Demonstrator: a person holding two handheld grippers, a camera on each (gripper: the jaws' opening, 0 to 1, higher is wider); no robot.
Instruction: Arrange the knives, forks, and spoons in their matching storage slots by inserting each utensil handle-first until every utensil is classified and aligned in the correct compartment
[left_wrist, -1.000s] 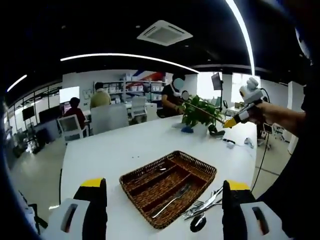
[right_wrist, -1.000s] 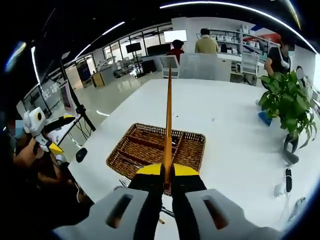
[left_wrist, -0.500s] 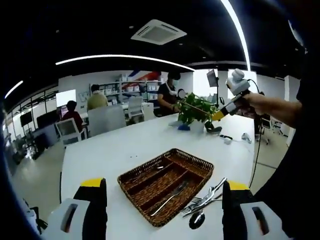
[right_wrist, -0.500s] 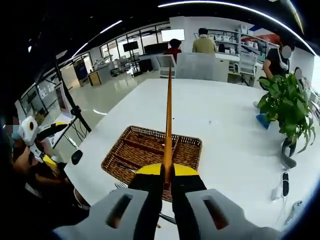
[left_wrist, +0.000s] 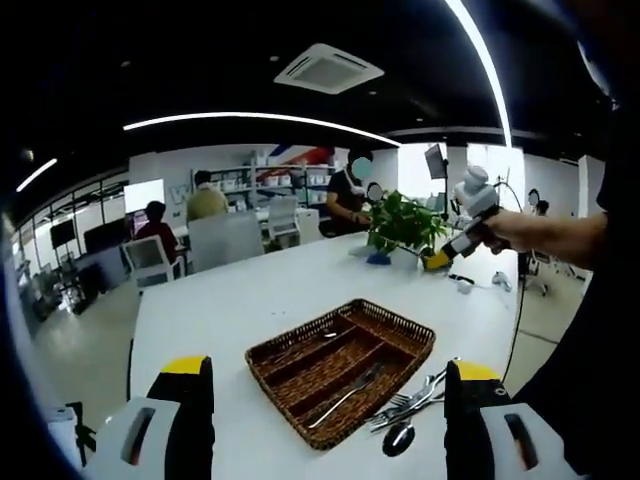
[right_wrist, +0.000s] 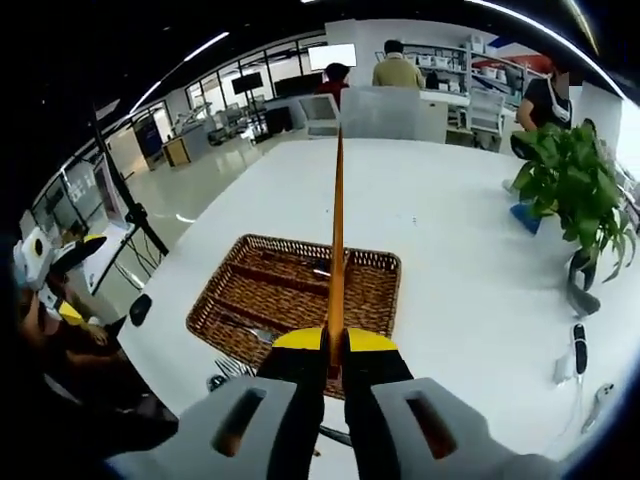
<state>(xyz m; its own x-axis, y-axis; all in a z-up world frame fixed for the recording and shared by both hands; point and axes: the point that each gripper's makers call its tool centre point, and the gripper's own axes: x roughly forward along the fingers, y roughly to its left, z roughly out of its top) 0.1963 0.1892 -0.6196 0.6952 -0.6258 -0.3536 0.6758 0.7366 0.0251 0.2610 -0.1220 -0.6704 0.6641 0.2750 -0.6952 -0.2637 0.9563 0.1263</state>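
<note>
Left tool (left_wrist: 330, 400) hangs above the near edge of the white tabletop (left_wrist: 240, 290), jaws spread wide, nothing between them. Ahead of it sits the wicker tray (left_wrist: 342, 364), brown, with lengthwise compartments. One fork (left_wrist: 347, 390) lies in a compartment on the tray's near side, and something small and metallic lies in a far compartment, too small to name. Just beside the tray's right corner, on the tabletop, is a loose pile of cutlery (left_wrist: 415, 400), with a spoon (left_wrist: 398, 437) at its near end; handles point roughly away from the tray.

Right tool (right_wrist: 335, 350) has its jaws closed tight on a long thin orange-brown stick (right_wrist: 337, 250), likely a chopstick, which runs straight up the middle of the right gripper view, out over the tray (right_wrist: 295, 300). Seen from the left gripper view, the right tool (left_wrist: 440, 260) is held in the person's hand (left_wrist: 497, 230) up in the air, beyond the tray and near a potted plant (left_wrist: 405, 225).

The plant (right_wrist: 570, 190) stands on the far part of the tabletop, well apart from the tray. People sit at desks in the background.
</note>
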